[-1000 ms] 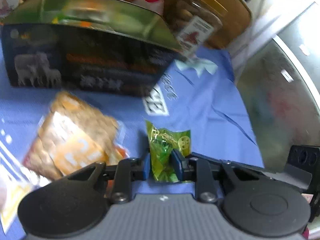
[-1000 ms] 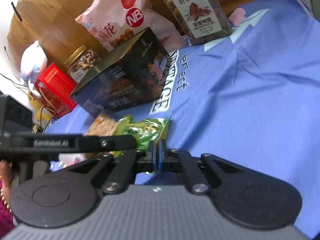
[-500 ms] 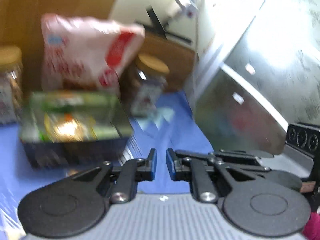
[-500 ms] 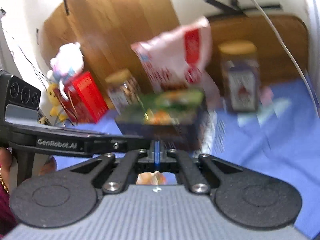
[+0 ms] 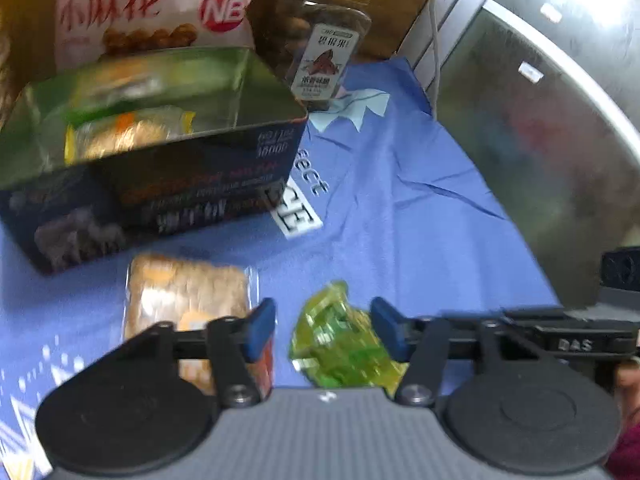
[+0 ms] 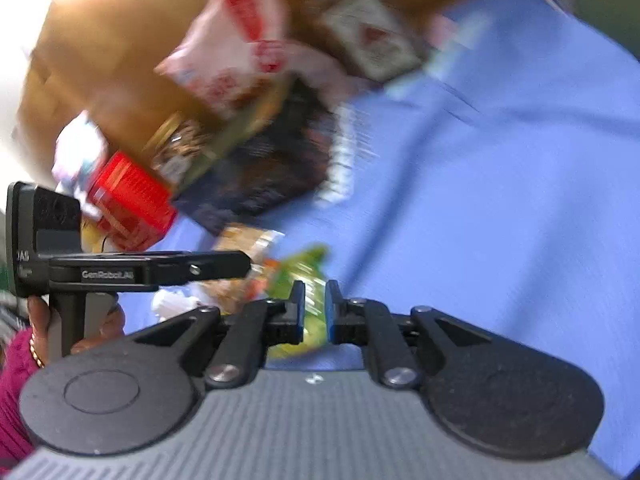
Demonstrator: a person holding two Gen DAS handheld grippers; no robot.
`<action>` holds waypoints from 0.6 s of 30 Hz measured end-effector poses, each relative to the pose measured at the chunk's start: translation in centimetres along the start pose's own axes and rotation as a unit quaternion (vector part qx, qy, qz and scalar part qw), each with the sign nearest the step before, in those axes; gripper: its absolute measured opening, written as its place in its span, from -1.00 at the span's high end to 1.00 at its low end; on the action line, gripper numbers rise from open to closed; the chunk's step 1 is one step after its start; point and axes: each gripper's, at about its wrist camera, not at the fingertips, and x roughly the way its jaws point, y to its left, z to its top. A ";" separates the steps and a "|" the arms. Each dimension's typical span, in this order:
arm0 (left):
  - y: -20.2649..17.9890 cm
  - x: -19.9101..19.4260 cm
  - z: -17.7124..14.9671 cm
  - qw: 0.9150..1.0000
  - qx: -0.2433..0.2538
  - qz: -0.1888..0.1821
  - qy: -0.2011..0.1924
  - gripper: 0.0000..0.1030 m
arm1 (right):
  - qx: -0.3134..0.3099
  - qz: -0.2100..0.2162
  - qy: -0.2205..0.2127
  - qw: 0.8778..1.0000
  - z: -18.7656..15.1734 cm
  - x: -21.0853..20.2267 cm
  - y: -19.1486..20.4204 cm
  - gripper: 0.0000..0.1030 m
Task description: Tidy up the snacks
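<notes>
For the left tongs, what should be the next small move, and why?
Probably close the left tongs on the crinkly green snack packet. Their jaws have just been opening and the packet lies between the pads untouched; the open dark box awaits it.

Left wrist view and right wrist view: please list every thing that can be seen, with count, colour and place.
green snack packet: one, green, on the cloth between the left tongs' open pads, untouched
biscuit packet: one, orange-tan, on the cloth beside the green packet
box: one, dark with shiny inside, open, behind the packets, snacks inside
snack bag: one, pink and red, behind the box
nut jar: one, clear with gold lid, right of the bag
red box: one, far left
cloth: one, blue, underneath
left tongs: open, just opened
right tongs: slightly open
hand: holding the left tongs' handle
</notes>
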 end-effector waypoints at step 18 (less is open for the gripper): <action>-0.6 -2.1 0.9 0.998 0.030 -0.040 -0.031 0.25 | 0.007 0.094 0.009 0.995 0.3 2.5 3.0 0.74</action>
